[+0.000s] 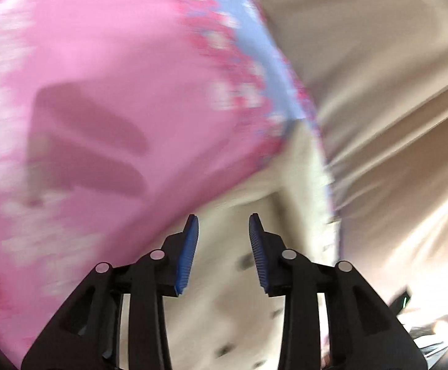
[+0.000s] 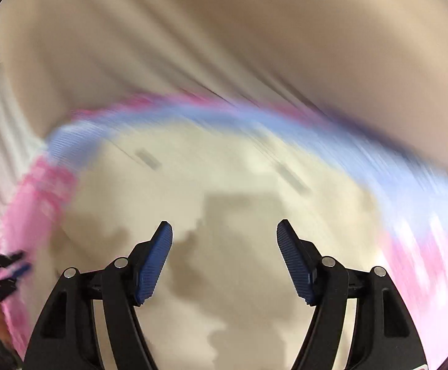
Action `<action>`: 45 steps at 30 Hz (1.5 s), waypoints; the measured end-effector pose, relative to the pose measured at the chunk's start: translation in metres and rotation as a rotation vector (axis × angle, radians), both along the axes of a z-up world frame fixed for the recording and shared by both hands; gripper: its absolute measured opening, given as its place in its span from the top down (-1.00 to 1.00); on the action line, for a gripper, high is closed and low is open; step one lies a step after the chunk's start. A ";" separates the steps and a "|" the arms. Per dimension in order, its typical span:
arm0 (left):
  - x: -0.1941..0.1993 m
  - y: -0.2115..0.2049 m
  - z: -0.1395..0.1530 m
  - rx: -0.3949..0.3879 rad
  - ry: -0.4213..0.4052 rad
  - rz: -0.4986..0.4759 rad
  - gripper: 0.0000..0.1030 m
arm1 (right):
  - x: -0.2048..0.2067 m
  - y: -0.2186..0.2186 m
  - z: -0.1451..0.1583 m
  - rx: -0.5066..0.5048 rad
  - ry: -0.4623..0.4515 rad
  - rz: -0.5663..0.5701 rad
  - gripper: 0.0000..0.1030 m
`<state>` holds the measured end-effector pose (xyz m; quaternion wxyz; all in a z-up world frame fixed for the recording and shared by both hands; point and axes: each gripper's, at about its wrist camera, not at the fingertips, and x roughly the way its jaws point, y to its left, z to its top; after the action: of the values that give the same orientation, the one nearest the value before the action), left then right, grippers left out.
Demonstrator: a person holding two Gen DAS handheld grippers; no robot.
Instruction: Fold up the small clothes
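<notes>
A small pink garment (image 1: 100, 77) with white flower print and a light blue band (image 1: 264, 55) lies on a beige cloth surface. In the left wrist view it fills the left and top, with cream fabric (image 1: 254, 277) below it. My left gripper (image 1: 224, 225) is open and empty, just off the pink edge. In the right wrist view, which is blurred, the blue band (image 2: 254, 123) arcs across cream fabric (image 2: 224, 169). My right gripper (image 2: 224, 228) is wide open and empty above the cream part.
The wrinkled beige sheet (image 1: 393, 92) covers the surface around the garment and also shows in the right wrist view (image 2: 254, 30). Dark blurred objects (image 1: 402, 299) sit at the lower right edge. My other gripper (image 2: 8, 268) shows at the far left of the right wrist view.
</notes>
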<state>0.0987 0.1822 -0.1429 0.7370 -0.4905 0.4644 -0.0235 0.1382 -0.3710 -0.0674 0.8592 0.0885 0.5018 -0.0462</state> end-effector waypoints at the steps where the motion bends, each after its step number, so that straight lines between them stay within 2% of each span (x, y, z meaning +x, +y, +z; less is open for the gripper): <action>1: -0.014 0.006 -0.004 0.029 0.035 0.000 0.36 | -0.033 -0.025 -0.012 0.032 0.057 -0.079 -0.34; 4: -0.053 0.017 -0.012 0.076 0.107 -0.017 0.29 | -0.127 -0.074 -0.042 0.137 0.185 -0.293 -0.34; 6: -0.077 0.018 -0.017 0.067 0.119 -0.025 0.18 | -0.169 -0.082 -0.054 0.186 0.205 -0.354 -0.34; 8: -0.089 0.010 -0.020 0.034 0.120 -0.044 0.16 | -0.197 -0.075 -0.064 0.231 0.209 -0.352 -0.35; 12: -0.103 -0.009 -0.015 0.035 0.114 -0.082 0.07 | -0.212 -0.044 -0.081 0.239 0.214 -0.267 -0.35; 13: -0.105 -0.012 -0.014 0.034 0.110 -0.095 0.04 | -0.212 -0.040 -0.080 0.212 0.193 -0.264 -0.40; 15: -0.104 -0.019 -0.015 0.058 0.090 -0.126 -0.09 | -0.213 -0.030 -0.080 0.218 0.173 -0.245 -0.44; 19: -0.107 -0.017 -0.013 0.046 0.105 -0.124 -0.13 | -0.209 -0.018 -0.081 0.297 0.147 -0.213 -0.42; 20: -0.104 -0.019 -0.014 0.045 0.113 -0.126 -0.05 | -0.207 -0.014 -0.080 0.299 0.144 -0.197 -0.24; 21: -0.101 -0.021 -0.015 0.042 0.116 -0.133 0.47 | -0.206 -0.007 -0.081 0.281 0.151 -0.179 -0.02; 22: -0.096 -0.023 -0.018 0.017 0.123 -0.153 0.79 | -0.206 -0.004 -0.081 0.249 0.159 -0.170 0.44; 23: -0.095 -0.024 -0.024 -0.023 0.146 -0.161 0.87 | -0.205 -0.005 -0.081 0.273 0.170 -0.162 0.82; 25: -0.099 -0.022 -0.026 -0.052 0.157 -0.133 0.88 | -0.207 -0.011 -0.074 0.280 0.164 -0.180 0.83; 31: -0.121 -0.012 0.009 -0.036 0.126 -0.129 0.89 | -0.225 -0.028 -0.031 0.190 0.127 -0.152 0.86; 35: -0.151 -0.013 0.021 -0.095 0.134 -0.153 0.90 | -0.248 -0.049 -0.016 0.146 0.145 -0.160 0.90; 40: -0.188 -0.029 0.023 -0.092 0.192 -0.240 0.90 | -0.293 -0.062 -0.027 0.135 0.226 -0.145 0.90; 45: -0.237 -0.026 0.017 -0.068 0.326 -0.293 0.93 | -0.348 -0.053 -0.048 0.173 0.367 -0.086 0.90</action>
<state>-0.1387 0.1557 -0.1261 0.6240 -0.4397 0.6425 -0.0664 -0.2094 -0.4236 -0.1156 0.7398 0.1732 0.6479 -0.0548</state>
